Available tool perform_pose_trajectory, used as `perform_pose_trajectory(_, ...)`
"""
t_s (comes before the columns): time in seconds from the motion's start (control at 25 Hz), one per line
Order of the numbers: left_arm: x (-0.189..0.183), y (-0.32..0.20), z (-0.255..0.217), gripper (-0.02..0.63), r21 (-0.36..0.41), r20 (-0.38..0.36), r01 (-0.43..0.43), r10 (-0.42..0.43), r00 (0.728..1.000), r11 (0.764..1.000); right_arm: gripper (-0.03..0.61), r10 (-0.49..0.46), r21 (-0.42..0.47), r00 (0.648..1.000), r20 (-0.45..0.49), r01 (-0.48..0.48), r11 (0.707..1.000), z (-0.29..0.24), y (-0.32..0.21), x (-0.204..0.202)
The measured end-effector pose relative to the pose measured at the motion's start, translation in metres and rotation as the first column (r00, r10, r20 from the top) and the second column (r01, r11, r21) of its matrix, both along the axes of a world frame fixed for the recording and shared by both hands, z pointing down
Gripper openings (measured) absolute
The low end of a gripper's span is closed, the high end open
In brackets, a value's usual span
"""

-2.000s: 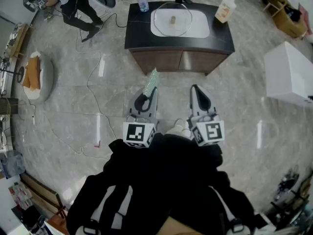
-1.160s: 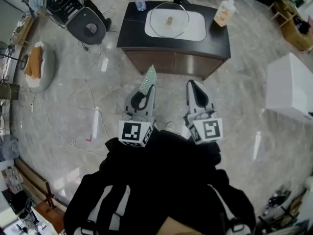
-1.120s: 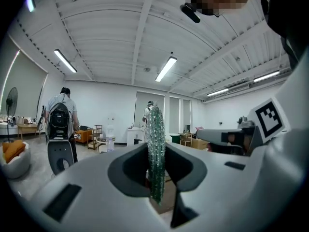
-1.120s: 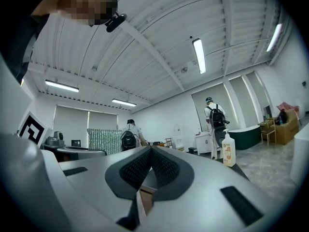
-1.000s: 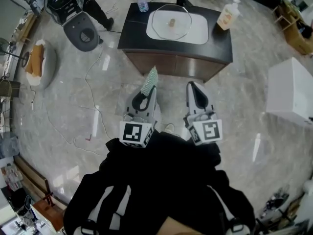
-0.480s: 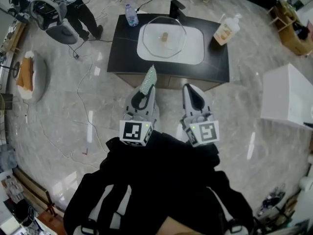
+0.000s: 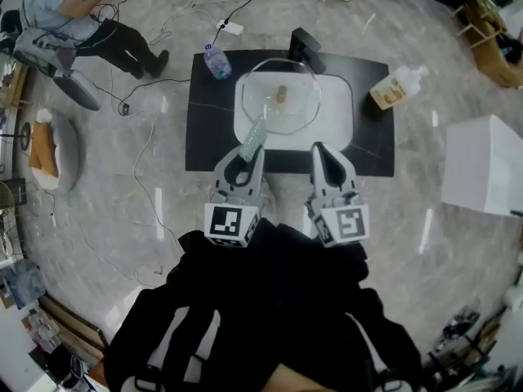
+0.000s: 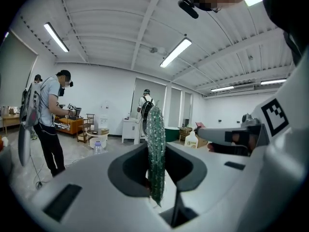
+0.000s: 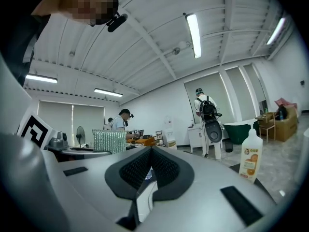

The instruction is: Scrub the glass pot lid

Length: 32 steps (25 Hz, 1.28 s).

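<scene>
Lid (image 7: pixel 271 111): glass, round, with a small knob at its centre. It lies flat over the white sink (image 7: pixel 340 119) set in the dark tabletop (image 7: pixel 207 133), towards the sink's left half.

Left gripper (image 7: pixel 243 160): the jaws are closed on a green scrubber (image 8: pixel 155 144), pinched by its lower part. The rest stands out beyond the jaw tips. From the head view the scrubber's free end overlaps the near rim of the lid. Contact between the two cannot be confirmed.

Right gripper (image 7: pixel 324 155): the jaws are pressed together with nothing between them. It is held just beside the left gripper, at the near edge of the tabletop, pointing at the sink.

Other items on the tabletop: a water bottle (image 7: pixel 216 61) lies at the far left corner, a soap bottle (image 7: pixel 396 88) lies to the right of the sink, and a black tap (image 7: pixel 304 46) sits at the far edge behind the sink.

Surroundings: the floor is pale stone with cables trailing across it. A white box (image 7: pixel 486 166) stands well off to the right. A person (image 7: pixel 73 11) sits on the floor at the far left.
</scene>
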State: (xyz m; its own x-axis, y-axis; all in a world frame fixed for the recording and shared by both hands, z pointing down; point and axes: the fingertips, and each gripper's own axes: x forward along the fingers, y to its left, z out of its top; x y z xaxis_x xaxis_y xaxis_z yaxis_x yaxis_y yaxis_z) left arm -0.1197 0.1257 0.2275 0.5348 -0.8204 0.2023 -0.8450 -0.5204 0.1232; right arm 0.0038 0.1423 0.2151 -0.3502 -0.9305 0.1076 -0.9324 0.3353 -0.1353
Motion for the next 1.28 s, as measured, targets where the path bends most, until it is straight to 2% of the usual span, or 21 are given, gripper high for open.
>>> perform_pose_trajectory(0.2,-0.002,-0.048,0.017,0.075,-0.058,0.004,-0.013,0.014,1.0,0.998,0.003,0.024,-0.051,1.0,-0.006,-0.025,0.998,0.017,-0.046,0.0)
perform_pose_trajectory(0.32,-0.002,-0.068,0.03,0.075,-0.076,0.032,-0.02,0.022,0.999,0.997,0.003,0.04,-0.058,0.999,0.004,-0.04,0.998,0.022,-0.065,0.005)
perform_pose_trajectory(0.48,0.001,-0.083,0.049,0.075,-0.115,0.044,0.012,-0.007,0.999,0.993,0.003,0.021,-0.104,1.0,-0.019,-0.023,0.994,0.04,-0.078,0.013)
perform_pose_trajectory(0.6,0.007,-0.096,0.075,0.074,-0.145,0.093,0.01,0.004,0.996,0.989,0.003,0.01,-0.133,1.0,-0.019,-0.013,0.991,0.062,-0.091,0.026)
perform_pose_trajectory(0.84,0.024,-0.129,0.111,0.075,-0.147,0.132,0.041,-0.021,0.991,0.988,0.003,-0.001,-0.166,1.0,-0.023,-0.003,0.986,0.101,-0.123,0.042)
perform_pose_trajectory(1.08,0.027,-0.16,0.158,0.075,-0.202,0.17,0.101,-0.066,0.983,0.974,0.003,0.014,-0.171,1.0,-0.006,-0.015,0.985,0.127,-0.148,0.043)
perform_pose_trajectory(1.28,0.015,-0.184,0.201,0.075,-0.251,0.231,0.196,-0.138,0.963,0.948,0.003,0.006,-0.2,1.0,-0.014,-0.009,0.98,0.153,-0.156,0.04)
